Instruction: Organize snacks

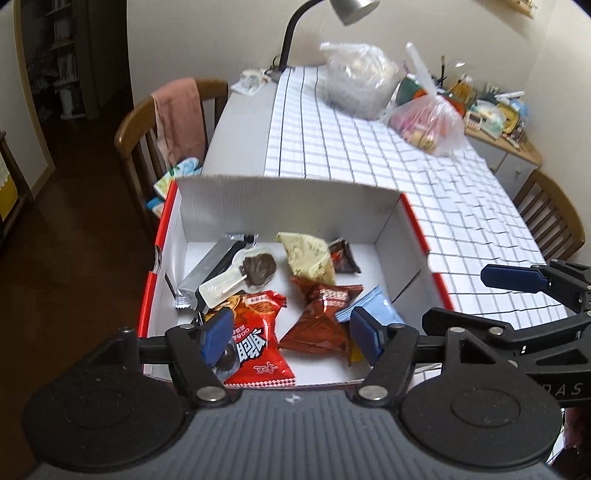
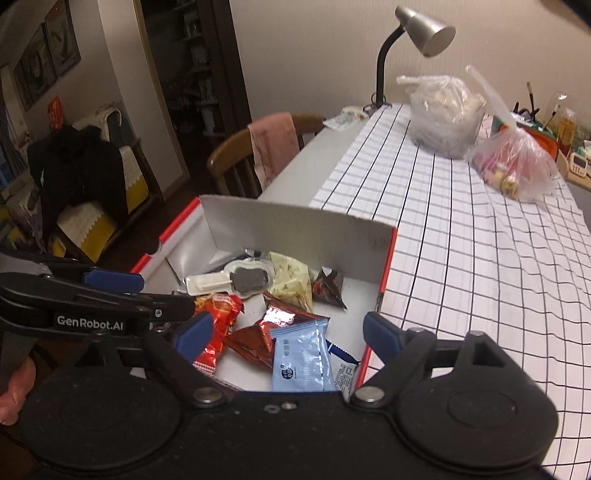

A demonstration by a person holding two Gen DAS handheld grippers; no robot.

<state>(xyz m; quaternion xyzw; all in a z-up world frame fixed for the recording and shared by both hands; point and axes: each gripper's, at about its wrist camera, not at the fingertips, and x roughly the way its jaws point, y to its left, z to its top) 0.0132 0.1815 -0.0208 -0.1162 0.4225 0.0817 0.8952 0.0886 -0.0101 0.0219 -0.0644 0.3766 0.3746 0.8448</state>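
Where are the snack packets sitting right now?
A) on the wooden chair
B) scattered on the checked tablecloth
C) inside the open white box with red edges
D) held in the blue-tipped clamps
C: the red snack packet, light blue packet and others lie on the floor of the box.

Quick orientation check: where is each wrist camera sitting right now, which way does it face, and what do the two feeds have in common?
Left wrist: above the near end of the snack box, looking down over it along the table; open left gripper in front, right gripper at right.
Right wrist: above the box's near right corner, facing likewise; open right gripper in front, left gripper and a hand at left.
Shared: box, light-blue packet, lamp.
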